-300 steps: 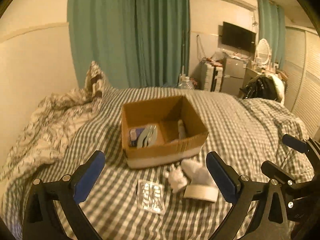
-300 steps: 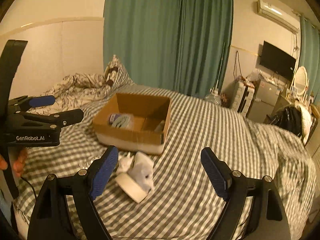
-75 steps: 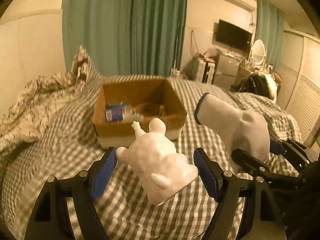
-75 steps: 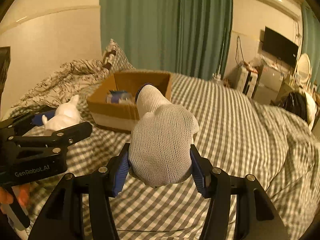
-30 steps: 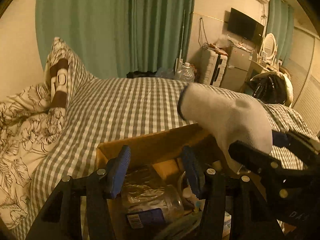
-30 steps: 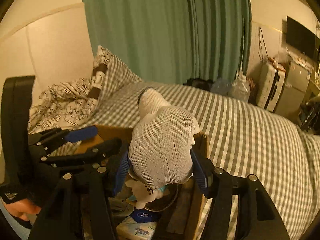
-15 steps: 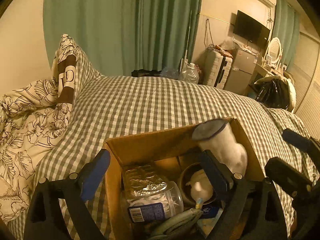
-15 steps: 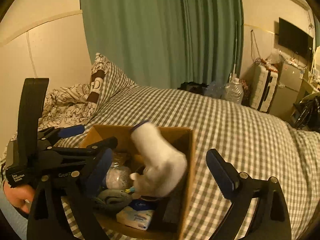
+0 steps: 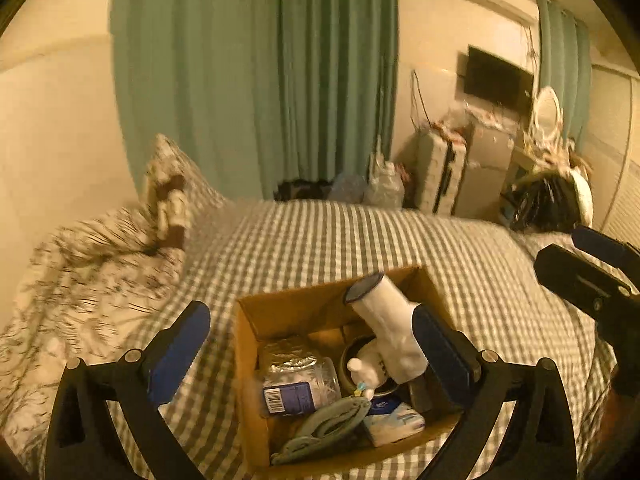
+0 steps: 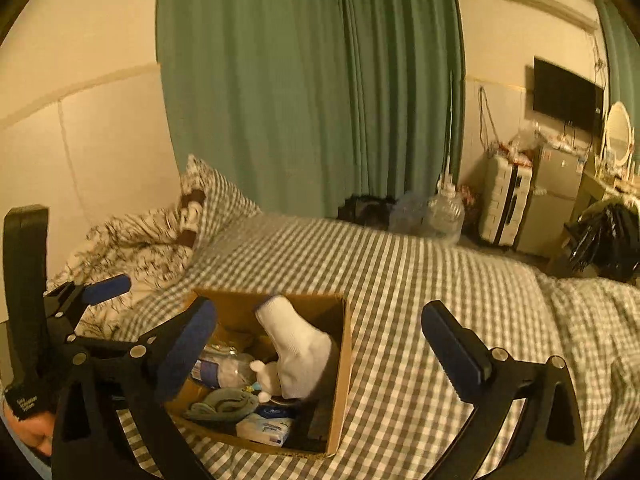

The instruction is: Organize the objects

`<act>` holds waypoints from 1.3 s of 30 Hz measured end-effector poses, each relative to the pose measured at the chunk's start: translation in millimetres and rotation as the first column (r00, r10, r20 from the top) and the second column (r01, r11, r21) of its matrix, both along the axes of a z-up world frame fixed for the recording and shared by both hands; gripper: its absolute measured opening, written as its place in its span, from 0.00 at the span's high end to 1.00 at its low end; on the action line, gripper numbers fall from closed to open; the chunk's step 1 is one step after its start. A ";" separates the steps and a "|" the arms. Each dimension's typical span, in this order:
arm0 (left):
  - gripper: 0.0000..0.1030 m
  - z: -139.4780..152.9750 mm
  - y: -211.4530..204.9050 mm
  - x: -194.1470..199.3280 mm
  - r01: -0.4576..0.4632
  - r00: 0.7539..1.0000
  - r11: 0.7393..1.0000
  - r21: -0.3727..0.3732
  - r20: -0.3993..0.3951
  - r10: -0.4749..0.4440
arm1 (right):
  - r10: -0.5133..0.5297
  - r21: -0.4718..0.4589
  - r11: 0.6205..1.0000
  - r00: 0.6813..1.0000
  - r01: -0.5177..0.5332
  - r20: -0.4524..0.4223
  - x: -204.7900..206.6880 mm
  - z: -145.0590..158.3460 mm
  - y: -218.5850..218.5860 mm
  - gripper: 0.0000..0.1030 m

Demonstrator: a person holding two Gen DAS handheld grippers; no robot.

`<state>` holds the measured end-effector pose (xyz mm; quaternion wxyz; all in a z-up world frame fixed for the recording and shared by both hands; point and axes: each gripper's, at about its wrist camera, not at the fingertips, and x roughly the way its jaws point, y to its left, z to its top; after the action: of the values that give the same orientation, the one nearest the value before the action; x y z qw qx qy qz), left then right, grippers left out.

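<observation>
A cardboard box [image 9: 280, 308] stands on the checked bed; it also shows in the right wrist view [image 10: 338, 380]. Inside, a white glove [image 9: 390, 332] [image 10: 298, 344] leans on the right wall, over a white figurine [image 9: 366, 364] [image 10: 266, 374]. A clear jar [image 9: 296, 380], a grey-green item [image 9: 328, 426] and a tissue pack [image 9: 394, 424] also lie in the box. My left gripper [image 9: 308, 356] is open and empty above the box. My right gripper [image 10: 320, 352] is open and empty above the box's right side.
A crumpled floral duvet [image 9: 80, 264] and pillow [image 10: 200, 200] lie at the left. Green curtains [image 10: 312, 80] hang behind the bed. A suitcase [image 10: 506, 200], cabinet and a black bag [image 10: 608, 236] stand at the right. The right gripper shows in the left wrist view [image 9: 588, 268].
Both grippers have drawn back and up from the box, open and empty. The glove and the figurine, let go a moment earlier, have settled inside it.
</observation>
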<state>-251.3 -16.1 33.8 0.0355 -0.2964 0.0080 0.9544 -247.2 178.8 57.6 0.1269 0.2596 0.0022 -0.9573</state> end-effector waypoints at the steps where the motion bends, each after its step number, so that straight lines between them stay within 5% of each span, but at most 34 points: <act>1: 0.00 9.9 -1.3 7.3 -0.014 1.000 1.000 0.012 -0.019 0.014 | -0.003 -0.004 1.000 1.000 0.002 -0.015 5.3 6.5 1.8 0.00; 7: 0.00 73.7 -0.4 51.3 -0.069 0.989 0.996 0.056 -0.130 0.076 | -0.006 -0.032 0.999 0.995 0.003 -0.099 49.8 51.4 16.4 0.00; 11: 0.00 111.7 17.5 89.6 -0.064 0.970 0.998 -0.020 -0.237 0.057 | -0.016 -0.035 0.999 0.987 0.011 -0.158 80.5 75.8 26.4 0.00; 17: 0.00 131.2 38.6 137.5 -0.064 0.948 0.994 -0.092 -0.316 0.032 | -0.021 -0.048 0.999 0.969 0.010 -0.245 126.0 108.2 39.5 0.00; 25: 0.00 104.2 27.7 175.4 -0.095 0.932 0.994 0.058 -0.346 0.110 | -0.055 0.015 0.998 0.948 0.063 -0.314 168.7 108.6 53.8 0.00; 32: 0.00 53.4 33.2 187.1 -0.118 0.909 0.984 0.134 -0.385 0.162 | -0.108 0.057 0.989 0.921 0.139 -0.374 180.9 49.1 66.7 0.00; 39: 0.00 -6.8 50.2 177.4 -0.135 0.930 0.991 -0.022 -0.346 0.119 | -0.086 0.090 0.990 0.971 0.108 -0.223 137.6 -29.5 59.2 0.00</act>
<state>-73.9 34.1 27.0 -0.0352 -0.1256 0.0166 0.9913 -109.6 237.9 28.1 0.0655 0.1586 0.0523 -0.9838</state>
